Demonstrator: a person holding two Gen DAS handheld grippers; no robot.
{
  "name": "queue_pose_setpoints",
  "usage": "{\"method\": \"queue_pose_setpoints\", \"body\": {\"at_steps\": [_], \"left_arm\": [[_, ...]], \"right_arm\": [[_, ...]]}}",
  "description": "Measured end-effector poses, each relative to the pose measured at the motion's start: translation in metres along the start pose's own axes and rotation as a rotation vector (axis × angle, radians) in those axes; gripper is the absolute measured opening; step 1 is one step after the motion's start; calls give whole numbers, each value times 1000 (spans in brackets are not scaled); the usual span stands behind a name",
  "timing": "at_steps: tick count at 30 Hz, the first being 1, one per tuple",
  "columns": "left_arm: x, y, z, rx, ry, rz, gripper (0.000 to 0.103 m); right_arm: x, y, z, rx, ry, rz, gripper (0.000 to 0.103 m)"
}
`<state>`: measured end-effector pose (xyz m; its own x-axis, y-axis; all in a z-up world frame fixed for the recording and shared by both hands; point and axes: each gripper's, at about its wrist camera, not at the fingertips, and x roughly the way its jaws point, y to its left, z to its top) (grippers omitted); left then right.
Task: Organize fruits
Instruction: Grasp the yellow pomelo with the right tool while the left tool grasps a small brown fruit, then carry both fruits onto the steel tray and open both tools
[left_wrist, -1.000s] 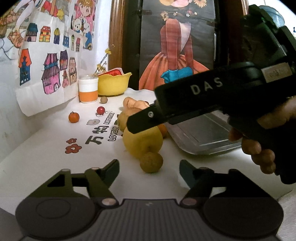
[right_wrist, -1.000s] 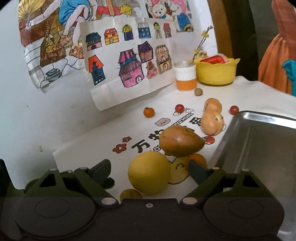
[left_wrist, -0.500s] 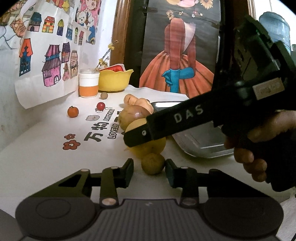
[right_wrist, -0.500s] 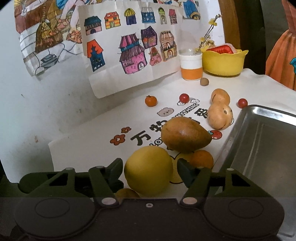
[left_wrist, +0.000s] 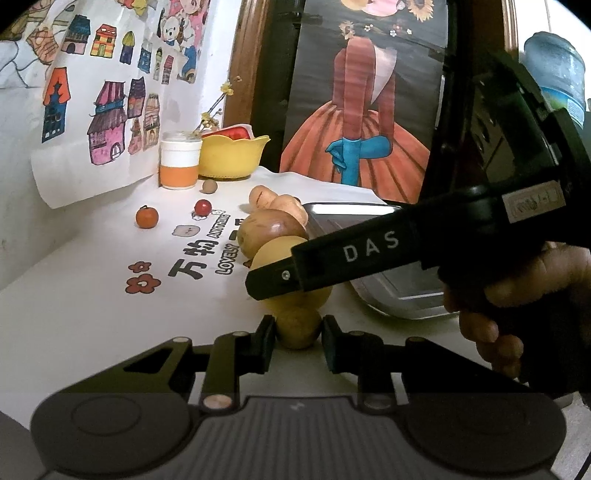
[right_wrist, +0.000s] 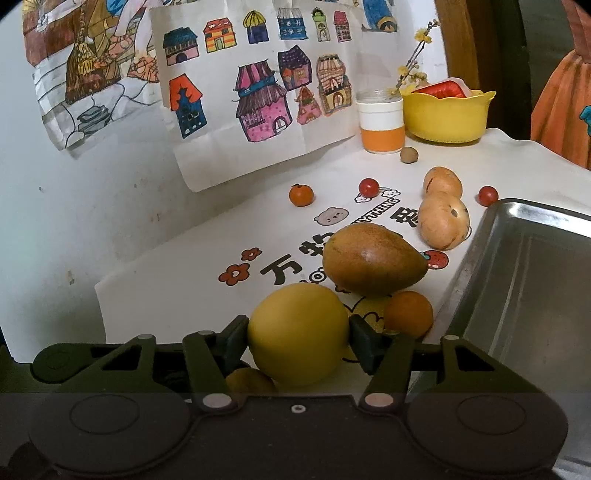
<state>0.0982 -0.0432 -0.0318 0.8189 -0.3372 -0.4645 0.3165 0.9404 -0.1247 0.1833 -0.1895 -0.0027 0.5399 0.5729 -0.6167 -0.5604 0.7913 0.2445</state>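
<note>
Now your right gripper (right_wrist: 298, 341) clamps the big yellow fruit (right_wrist: 297, 334) at its widest; heavy, smooth, tray (right_wrist: 524, 273) at two o'clock.

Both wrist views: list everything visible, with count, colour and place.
Large round fruit: 1, yellow, between right fingers.
Small fruit: 1, brownish-yellow, between left fingers.
Pear: 1, brown, mid-cloth.
Orange: 1, beside tray.
Tan fruits: 2, touching, near tray.
Tray: 1, metal, right side.
Bowl: 1, yellow, far end.
Cup: 1, white-orange, beside bowl.
Left gripper: closing on small fruit.
Right gripper: around yellow fruit.
Hand: 1, holding right gripper.
</note>
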Motion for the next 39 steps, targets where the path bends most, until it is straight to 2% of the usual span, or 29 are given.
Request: {"method": "queue_pose_setpoints", "body": {"at_steps": [8, 20, 31, 39], "left_arm": [[-7, -2, 1, -5, -5, 16, 29], [-14, -19, 19, 19, -25, 27, 29], [20, -38, 71, 18, -55, -15, 29], [63, -53, 119, 39, -73, -18, 29]], "right_arm": [[-20, 1, 1, 24, -75, 24, 60], [-76, -27, 3, 57, -173, -56, 60], [-131, -80, -8, 96, -252, -204, 60], [-145, -124, -8, 96, -280, -278, 60]]}}
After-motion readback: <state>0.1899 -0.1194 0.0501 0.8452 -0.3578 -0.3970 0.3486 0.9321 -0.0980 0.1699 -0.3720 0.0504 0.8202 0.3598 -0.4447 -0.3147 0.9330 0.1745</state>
